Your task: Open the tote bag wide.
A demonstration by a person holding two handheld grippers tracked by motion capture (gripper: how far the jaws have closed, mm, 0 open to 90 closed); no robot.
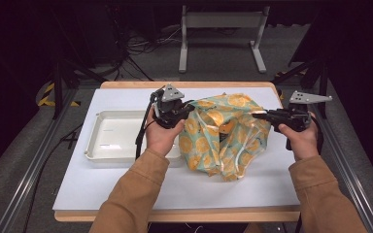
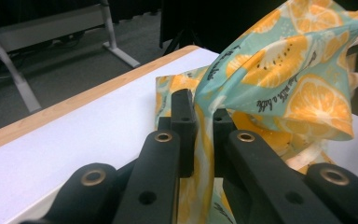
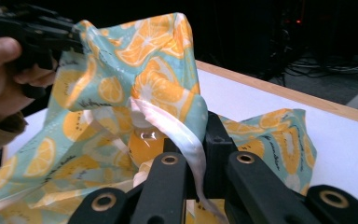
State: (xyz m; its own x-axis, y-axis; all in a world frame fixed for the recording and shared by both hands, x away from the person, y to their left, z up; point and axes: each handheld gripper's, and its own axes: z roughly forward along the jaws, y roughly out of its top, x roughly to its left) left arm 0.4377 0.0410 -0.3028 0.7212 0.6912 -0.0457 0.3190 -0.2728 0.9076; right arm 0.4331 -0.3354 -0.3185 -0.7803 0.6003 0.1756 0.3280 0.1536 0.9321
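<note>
Holding a patterned bag (image 1: pixel 223 136) up off the white tabletop (image 1: pixel 126 189), one gripper at each side of its mouth. Bag is teal with orange citrus slices printed on it; its lower part rests crumpled on the tabletop, right of centre. Left gripper (image 1: pixel 188 108) grips the bag's left upper edge; in the left gripper view its jaws stand nearly closed with a fold of the fabric (image 2: pixel 205 140) pinched between them. Right gripper (image 1: pixel 256 115) holds the right upper edge; in the right gripper view its jaws are closed down on a pale inner strip of the bag's rim (image 3: pixel 186 135). Something orange and glossy (image 3: pixel 144 144) sits inside the opening, too hidden to identify. White tray (image 1: pixel 108 155) lies on the tabletop's left part, just beside the bag, partly behind the left forearm. Both forearms in tan sleeves (image 1: pixel 131 194) enter from the bottom. Grey three-cornered plates top both grippers. Table-frame legs (image 1: pixel 221 34) stand on the floor beyond the far edge.
</note>
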